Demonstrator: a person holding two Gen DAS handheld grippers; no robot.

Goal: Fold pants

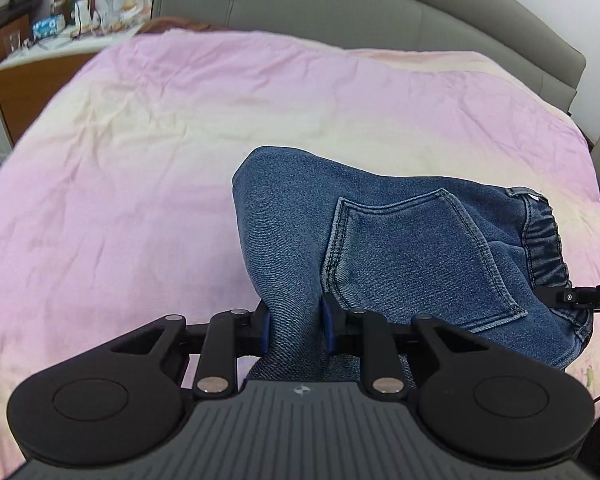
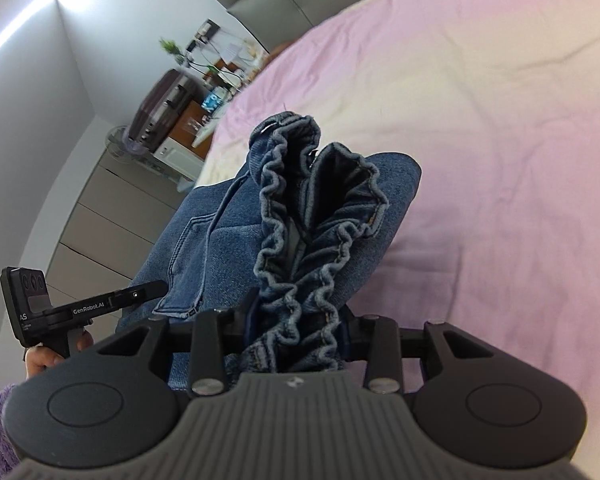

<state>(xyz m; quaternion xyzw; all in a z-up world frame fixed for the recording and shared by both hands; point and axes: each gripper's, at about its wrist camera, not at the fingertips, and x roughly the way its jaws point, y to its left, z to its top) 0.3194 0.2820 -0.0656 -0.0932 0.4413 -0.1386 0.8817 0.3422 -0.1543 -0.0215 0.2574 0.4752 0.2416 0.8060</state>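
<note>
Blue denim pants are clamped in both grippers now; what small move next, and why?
Probably lower both together toward the pink bedsheet and lay the blue denim pants flat. The left gripper pinches a bunched fold, the right gripper the ruffled elastic waistband, and the denim hangs humped, not flat.

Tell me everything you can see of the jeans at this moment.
The jeans are blue denim-look fabric with a gathered elastic waistband and a stitched patch pocket facing up. They are bunched and lifted, hanging over the pink bedsheet; whether any part rests on it is unclear. The left tool is shut on a fold of fabric beside the pocket, while the right tool is shut on the ruffled waistband. The legs and hems are hidden.
</note>
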